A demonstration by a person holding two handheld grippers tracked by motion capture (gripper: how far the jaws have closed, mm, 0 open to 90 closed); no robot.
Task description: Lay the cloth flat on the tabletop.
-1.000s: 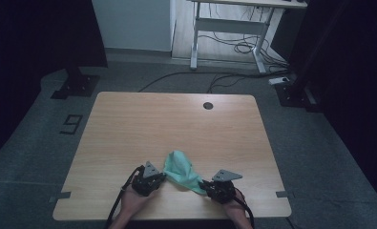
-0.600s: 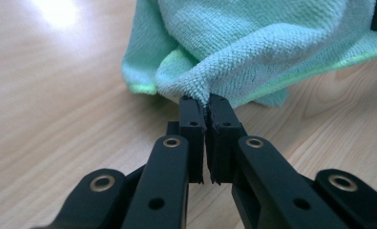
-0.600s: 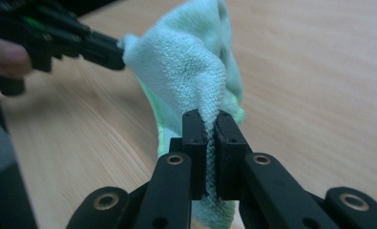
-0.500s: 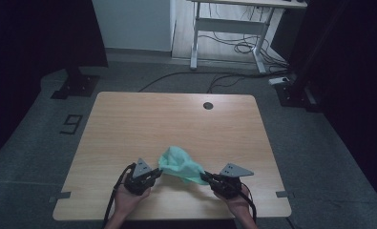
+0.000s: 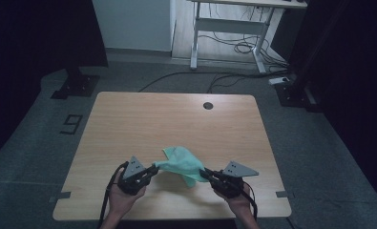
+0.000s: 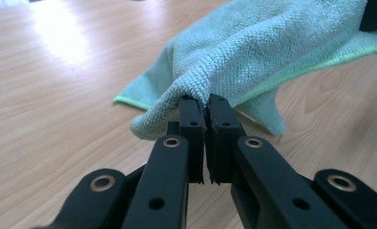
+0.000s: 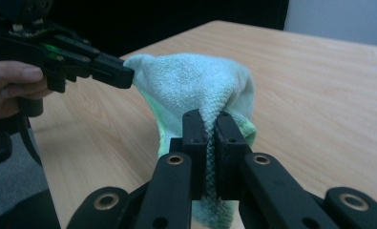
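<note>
A light green microfibre cloth [image 5: 183,163] hangs between both grippers just above the front middle of the wooden table [image 5: 176,119]. My left gripper [image 5: 153,168] is shut on the cloth's left corner; in the left gripper view the cloth [image 6: 253,57] bunches over the pinched jaws [image 6: 207,102]. My right gripper [image 5: 204,172] is shut on the right edge; in the right gripper view the cloth [image 7: 195,86] drapes over the closed jaws [image 7: 210,119], and the left gripper [image 7: 126,75] clamps the far corner. The cloth's far part still rests on the table.
A round cable hole [image 5: 208,105] sits near the table's far edge. Beyond the table stand a desk frame [image 5: 229,28] with loose cables [image 5: 234,47] on the floor, and black stand bases [image 5: 76,86] at both sides. A floor mark [image 5: 71,124] lies left of the table.
Both grippers have risen with the cloth and moved apart, so the cloth is lifted and stretched between them instead of lying bunched on the table.
</note>
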